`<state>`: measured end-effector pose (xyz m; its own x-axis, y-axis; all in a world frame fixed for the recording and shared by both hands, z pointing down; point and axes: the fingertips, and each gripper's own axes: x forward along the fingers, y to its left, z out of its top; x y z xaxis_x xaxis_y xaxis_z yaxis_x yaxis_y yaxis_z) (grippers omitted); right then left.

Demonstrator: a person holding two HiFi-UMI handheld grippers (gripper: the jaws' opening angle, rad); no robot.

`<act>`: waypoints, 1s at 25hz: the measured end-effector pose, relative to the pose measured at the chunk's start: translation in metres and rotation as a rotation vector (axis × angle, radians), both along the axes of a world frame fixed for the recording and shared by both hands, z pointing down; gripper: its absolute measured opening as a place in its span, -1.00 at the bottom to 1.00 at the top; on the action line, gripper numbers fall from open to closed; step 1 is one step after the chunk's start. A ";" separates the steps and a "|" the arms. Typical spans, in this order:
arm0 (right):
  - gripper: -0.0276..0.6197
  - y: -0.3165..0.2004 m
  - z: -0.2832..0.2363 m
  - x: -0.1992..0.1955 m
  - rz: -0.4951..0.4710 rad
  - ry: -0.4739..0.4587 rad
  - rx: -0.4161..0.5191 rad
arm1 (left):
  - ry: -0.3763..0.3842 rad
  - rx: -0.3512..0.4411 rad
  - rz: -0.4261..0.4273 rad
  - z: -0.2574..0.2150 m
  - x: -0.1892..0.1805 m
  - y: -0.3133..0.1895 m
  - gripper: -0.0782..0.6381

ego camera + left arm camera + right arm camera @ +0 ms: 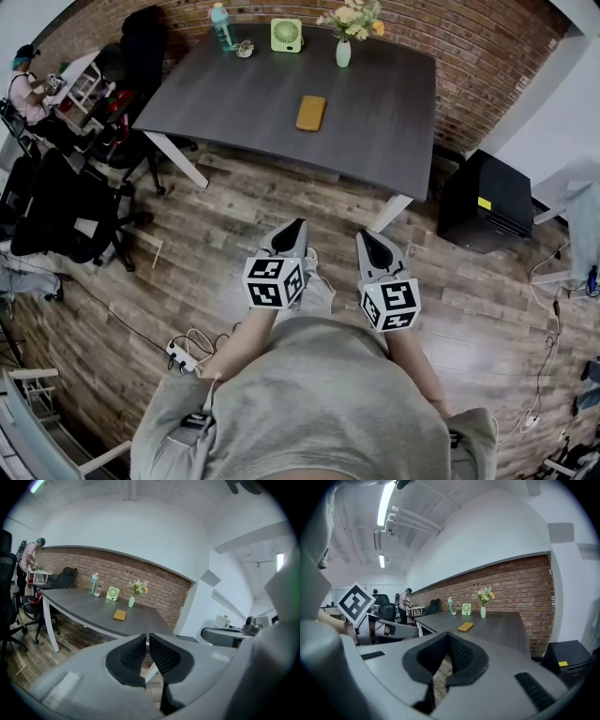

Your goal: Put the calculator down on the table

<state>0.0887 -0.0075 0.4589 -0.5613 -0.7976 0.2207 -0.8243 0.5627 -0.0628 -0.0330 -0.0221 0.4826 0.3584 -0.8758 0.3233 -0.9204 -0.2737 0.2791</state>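
A flat yellow calculator (310,112) lies near the middle of the dark grey table (225,103); it also shows small and far off in the left gripper view as the calculator (119,615) and in the right gripper view as the calculator (465,626). Both grippers hang side by side over the wooden floor, well short of the table's front edge. My left gripper (292,228) is shut with nothing in it, its gripper tips (146,637) meeting. My right gripper (373,238) is shut and empty too, its gripper tips (448,636) touching.
At the table's far edge stand a teal bottle (221,25), a green fan (287,35) and a vase of flowers (344,45). Black office chairs (56,216) crowd the left, with a person (28,89) beyond. A black box (487,202) sits right; a power strip (178,354) lies on the floor.
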 end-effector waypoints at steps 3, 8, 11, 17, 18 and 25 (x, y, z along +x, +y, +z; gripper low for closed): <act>-0.91 0.004 -0.003 0.000 -0.010 0.006 0.007 | 0.003 0.001 -0.004 -0.002 0.001 0.002 -0.68; -0.91 0.004 -0.004 0.001 -0.006 0.007 0.014 | 0.003 0.002 0.003 -0.004 0.005 0.004 -0.68; -0.91 0.005 -0.005 -0.002 0.000 0.005 0.011 | 0.006 -0.001 0.005 -0.005 0.003 0.005 -0.68; -0.91 0.007 -0.005 -0.004 0.001 0.007 0.001 | 0.009 -0.010 0.005 -0.006 0.001 0.007 -0.69; -0.91 0.006 -0.005 -0.004 0.000 0.008 0.000 | 0.009 -0.011 0.005 -0.006 0.001 0.007 -0.68; -0.91 0.006 -0.003 -0.007 -0.007 0.020 0.000 | 0.012 -0.021 0.010 -0.003 -0.001 0.007 -0.69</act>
<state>0.0821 -0.0012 0.4557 -0.5622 -0.7939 0.2317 -0.8215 0.5683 -0.0460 -0.0344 -0.0149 0.4800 0.3707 -0.8652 0.3376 -0.9144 -0.2764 0.2958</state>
